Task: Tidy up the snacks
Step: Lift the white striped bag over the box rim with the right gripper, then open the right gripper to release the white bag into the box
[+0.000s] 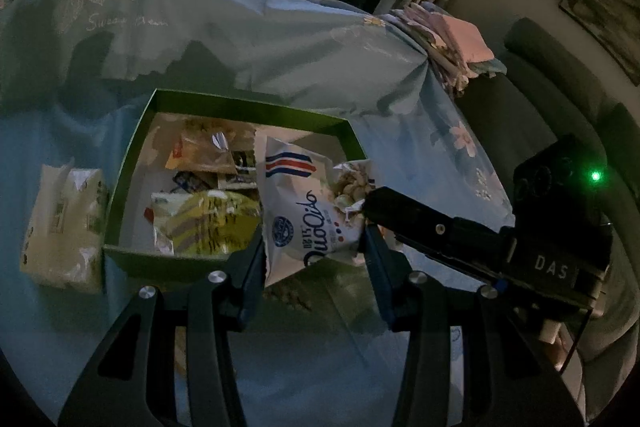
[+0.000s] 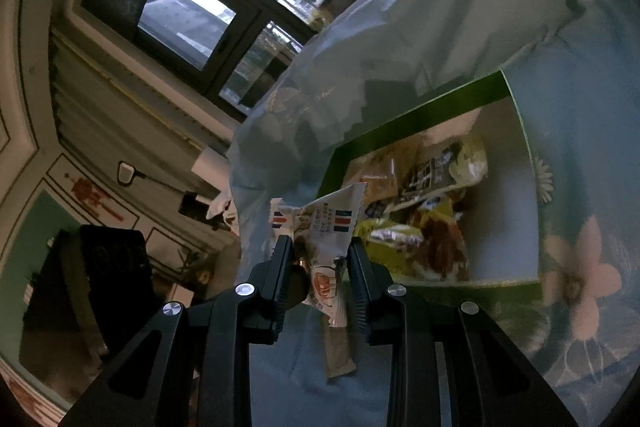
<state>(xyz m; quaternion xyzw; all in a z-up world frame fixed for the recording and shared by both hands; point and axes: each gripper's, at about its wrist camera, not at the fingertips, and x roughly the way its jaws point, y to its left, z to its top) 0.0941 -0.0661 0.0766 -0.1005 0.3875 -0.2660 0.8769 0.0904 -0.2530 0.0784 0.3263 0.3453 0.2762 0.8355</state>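
Note:
A white snack bag (image 1: 304, 211) with blue lettering and red-and-blue stripes hangs over the near right corner of the green box (image 1: 132, 163). My left gripper (image 1: 314, 255) is shut on its lower part, a finger pressing each side. From the right, my right gripper (image 1: 370, 205) pinches the bag's crumpled edge. In the right wrist view the right gripper (image 2: 318, 259) is shut on that same bag (image 2: 324, 223), with the green box (image 2: 420, 115) just beyond. Several snack packets (image 1: 208, 215) lie inside the box.
The box sits on a blue flowered cloth (image 1: 460, 155). A pale packet (image 1: 64, 223) lies on the cloth left of the box. Folded bedding (image 1: 452, 43) is stacked at the back right, beside a dark sofa (image 1: 560, 107). Windows run along the back.

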